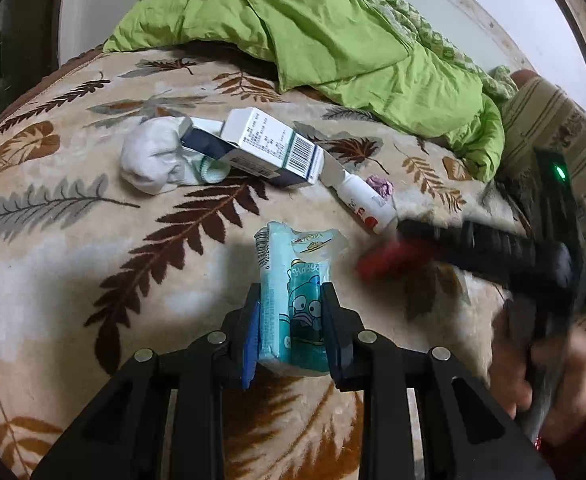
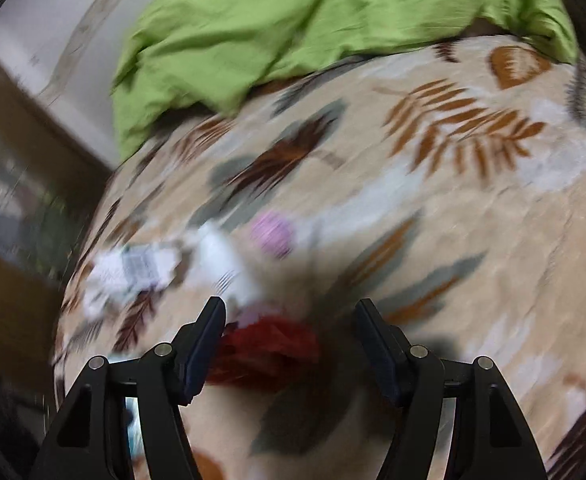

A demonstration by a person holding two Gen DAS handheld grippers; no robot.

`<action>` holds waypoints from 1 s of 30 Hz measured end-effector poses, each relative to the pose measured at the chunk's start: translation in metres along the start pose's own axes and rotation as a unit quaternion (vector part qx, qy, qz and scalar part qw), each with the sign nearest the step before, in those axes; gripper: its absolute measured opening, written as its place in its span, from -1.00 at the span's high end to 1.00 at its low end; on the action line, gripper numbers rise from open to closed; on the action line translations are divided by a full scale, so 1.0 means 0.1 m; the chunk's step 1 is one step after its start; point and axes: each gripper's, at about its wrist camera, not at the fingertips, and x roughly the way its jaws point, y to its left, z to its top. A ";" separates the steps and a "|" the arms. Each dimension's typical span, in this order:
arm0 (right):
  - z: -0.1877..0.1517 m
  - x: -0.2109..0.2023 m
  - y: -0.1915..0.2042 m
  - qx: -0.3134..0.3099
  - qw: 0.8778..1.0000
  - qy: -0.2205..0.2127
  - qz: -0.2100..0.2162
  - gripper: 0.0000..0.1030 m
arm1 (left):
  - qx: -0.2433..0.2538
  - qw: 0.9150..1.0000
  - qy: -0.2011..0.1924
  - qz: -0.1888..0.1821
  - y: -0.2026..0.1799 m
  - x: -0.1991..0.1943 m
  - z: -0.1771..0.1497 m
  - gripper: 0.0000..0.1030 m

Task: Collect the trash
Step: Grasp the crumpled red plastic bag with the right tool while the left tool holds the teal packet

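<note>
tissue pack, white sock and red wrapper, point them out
tissue pack (image 1: 293,292), left wrist view, its printed front between the pads
white sock (image 1: 153,160), left wrist view, its bunched middle
red wrapper (image 2: 269,346), right wrist view, its crumpled middle

- The plush beige bed blanket (image 1: 93,248) carries a print of fern leaves in dark brown, rust orange and grey-green, with pale white patches.
- On the blanket's far side, the crumpled quilt (image 1: 333,40) is bright lime green.
- Near the blanket's middle, the rectangular cardboard carton (image 1: 269,146) is white with navy edges, black print and a barcode.
- Beside the carton, the balled cotton sock (image 1: 153,160) is white with a mint cuff.
- The soft tissue packet (image 1: 301,280) is teal and shows a blue cartoon face.
- The crinkled wrapper (image 2: 265,352) is dark red.
</note>
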 end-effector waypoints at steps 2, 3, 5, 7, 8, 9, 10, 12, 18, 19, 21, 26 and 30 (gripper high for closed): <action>-0.15 0.00 0.14 -0.025 1.000 0.009 0.002 -0.39 | -0.007 1.000 -0.005 0.001 0.03 -0.02 0.02 0.48; -0.22 0.00 0.18 -0.034 0.999 0.012 0.000 -0.39 | -0.011 1.000 -0.008 0.002 0.05 -0.03 0.02 0.48; -0.31 0.03 0.27 -0.052 0.998 0.013 -0.011 -0.39 | -0.017 1.000 -0.010 0.002 0.07 -0.05 0.03 0.48; -0.32 0.07 0.32 -0.069 0.997 0.011 -0.025 -0.39 | -0.018 1.000 -0.010 0.004 0.09 -0.04 0.04 0.49; -0.32 0.07 0.32 -0.069 0.997 0.008 -0.025 -0.39 | -0.019 1.000 -0.010 0.004 0.09 -0.04 0.04 0.49; -0.32 0.07 0.31 -0.068 0.997 0.007 -0.023 -0.38 | -0.019 1.000 -0.011 0.003 0.09 -0.04 0.05 0.48; -0.33 0.07 0.31 -0.066 0.998 0.008 -0.021 -0.37 | -0.018 1.000 -0.011 0.004 0.09 -0.04 0.04 0.48; -0.34 0.07 0.31 -0.068 0.997 0.011 -0.022 -0.35 | -0.018 1.000 -0.012 0.003 0.10 -0.04 0.05 0.48; -0.46 0.03 0.43 -0.110 0.993 0.019 -0.026 -0.35 | -0.017 1.000 -0.016 -0.004 0.09 -0.06 0.07 0.48; -0.49 0.04 0.47 -0.119 0.992 0.023 -0.029 -0.34 | -0.018 1.000 -0.016 -0.004 0.09 -0.06 0.07 0.49; -0.54 0.05 0.52 -0.136 0.990 0.027 -0.037 -0.10 | -0.018 1.000 -0.017 -0.005 0.09 -0.07 0.07 0.48; -0.61 -0.04 0.60 -0.146 0.988 0.016 -0.042 0.15 | -0.015 1.000 -0.020 -0.008 0.08 -0.08 0.06 0.49; -0.63 -0.31 0.64 -0.139 0.988 -0.033 -0.057 0.17 | -0.002 1.000 -0.026 -0.008 0.02 -0.11 0.05 0.49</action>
